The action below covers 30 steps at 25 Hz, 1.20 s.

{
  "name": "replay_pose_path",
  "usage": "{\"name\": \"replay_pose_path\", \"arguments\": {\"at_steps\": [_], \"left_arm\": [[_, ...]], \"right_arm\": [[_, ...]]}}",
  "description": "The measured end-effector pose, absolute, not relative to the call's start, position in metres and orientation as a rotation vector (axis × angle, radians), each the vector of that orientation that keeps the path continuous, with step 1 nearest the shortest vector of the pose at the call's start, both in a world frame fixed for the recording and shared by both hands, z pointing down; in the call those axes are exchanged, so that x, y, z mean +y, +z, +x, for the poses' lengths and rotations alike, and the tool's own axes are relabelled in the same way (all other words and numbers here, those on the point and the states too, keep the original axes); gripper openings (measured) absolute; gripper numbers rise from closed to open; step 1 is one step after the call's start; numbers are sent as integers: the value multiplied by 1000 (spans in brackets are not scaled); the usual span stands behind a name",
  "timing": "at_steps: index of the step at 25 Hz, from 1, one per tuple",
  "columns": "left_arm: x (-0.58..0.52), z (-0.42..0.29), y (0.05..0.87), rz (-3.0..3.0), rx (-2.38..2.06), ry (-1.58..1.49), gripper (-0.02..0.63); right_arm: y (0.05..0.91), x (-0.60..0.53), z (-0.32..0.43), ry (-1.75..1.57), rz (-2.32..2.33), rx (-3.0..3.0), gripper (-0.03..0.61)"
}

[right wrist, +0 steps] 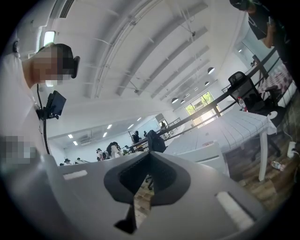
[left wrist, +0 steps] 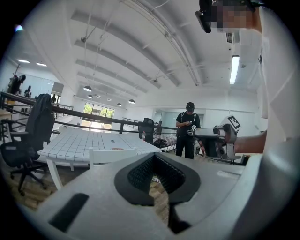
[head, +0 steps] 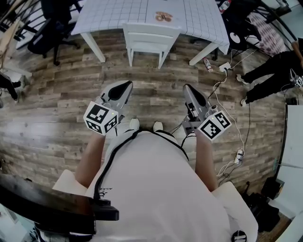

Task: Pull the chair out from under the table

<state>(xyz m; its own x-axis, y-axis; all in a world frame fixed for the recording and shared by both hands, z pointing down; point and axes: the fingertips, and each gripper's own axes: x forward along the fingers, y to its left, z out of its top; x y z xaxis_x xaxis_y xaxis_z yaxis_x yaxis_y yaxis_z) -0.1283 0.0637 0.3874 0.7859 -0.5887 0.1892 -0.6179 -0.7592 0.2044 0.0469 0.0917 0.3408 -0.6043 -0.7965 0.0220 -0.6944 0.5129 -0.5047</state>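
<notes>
Two grippers are held out in front of the person, side by side and apart, above the wooden floor (head: pixel 57 118). The left gripper (head: pixel 126 86) and the right gripper (head: pixel 186 88) both point toward the chair (head: pixel 147 40).

The chair is white. It stands well ahead of both grippers, with a strip of bare floor in between. In the head view it lies between the lines of the two grippers, a little nearer to the left one. Its seat is pushed under the near edge of the table (head: pixel 109 14), and its backrest faces the person. The table has a white top with a grid pattern and white legs. A round brown thing (head: pixel 164 17) lies on the top, just behind the chair.

The jaws of the left gripper are closed together. In the left gripper view the dark pads meet at the tip and nothing is between them; only floor shows through the gap behind the tip. The jaws of the right gripper are also closed together, and they hold nothing. Neither gripper touches the chair or the table.

A black office chair (head: pixel 52 23) stands at the left of the table. A person in black (head: pixel 274 71) is at the right, near a white cable (head: pixel 241 123) on the floor.
</notes>
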Motion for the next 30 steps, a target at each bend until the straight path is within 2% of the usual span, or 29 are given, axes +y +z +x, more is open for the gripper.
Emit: {"name": "replay_pose_path", "arguments": {"at_steps": [12,30], "left_arm": [[55,-176,396,2750,-875,165,8],[18,-154,398,2742,-908,180,8]], "right_arm": [[339,92,-15,-677,-1323,2561,6],[345,47,6,-679,-1266,2567,6]]}}
